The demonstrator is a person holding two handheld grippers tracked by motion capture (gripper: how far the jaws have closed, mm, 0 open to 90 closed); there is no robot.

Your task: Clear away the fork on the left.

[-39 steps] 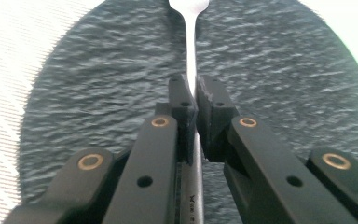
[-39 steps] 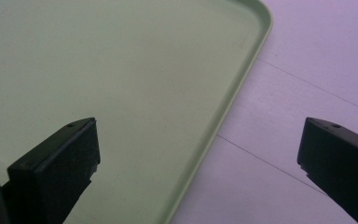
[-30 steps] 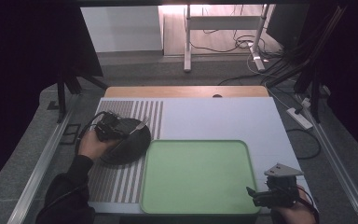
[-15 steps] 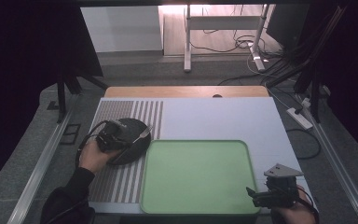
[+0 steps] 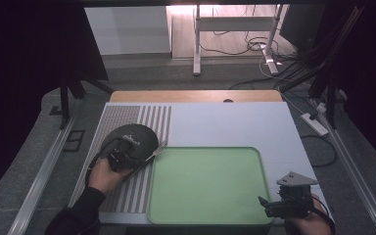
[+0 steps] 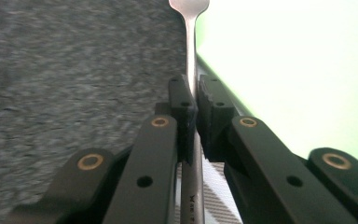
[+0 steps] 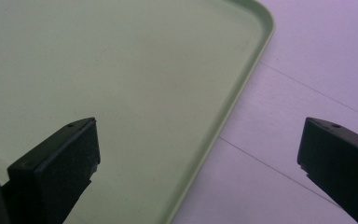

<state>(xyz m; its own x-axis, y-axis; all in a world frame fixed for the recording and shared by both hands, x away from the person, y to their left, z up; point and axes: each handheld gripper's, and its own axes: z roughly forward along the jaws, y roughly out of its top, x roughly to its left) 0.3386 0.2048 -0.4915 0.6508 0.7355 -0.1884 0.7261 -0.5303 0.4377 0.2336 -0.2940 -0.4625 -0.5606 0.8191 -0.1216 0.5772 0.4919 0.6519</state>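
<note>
My left gripper point(image 5: 139, 157) is shut on the handle of a metal utensil point(image 5: 155, 152), over the near right edge of a dark round plate point(image 5: 132, 133). In the left gripper view the slim handle point(image 6: 190, 46) runs up between the closed jaws point(image 6: 196, 100). Its head is cut off at the top, with the speckled plate point(image 6: 65, 70) to its left and the green tray point(image 6: 298, 70) to its right. My right gripper point(image 5: 264, 206) hovers at the tray's point(image 5: 205, 210) near right corner. Its jaws stand wide open point(image 7: 198, 149) with nothing between them, above the tray's rim point(image 7: 242, 88).
The plate lies on a grey striped mat point(image 5: 127, 117) covering the left part of the white table top point(image 5: 235, 122). A wooden strip point(image 5: 196, 96) borders the far edge. Beyond it are desk legs and cables point(image 5: 269, 54) on the floor.
My left hand has drawn back toward the near edge and slightly right, carrying the utensil to the plate's edge beside the tray. The right gripper has stayed still.
</note>
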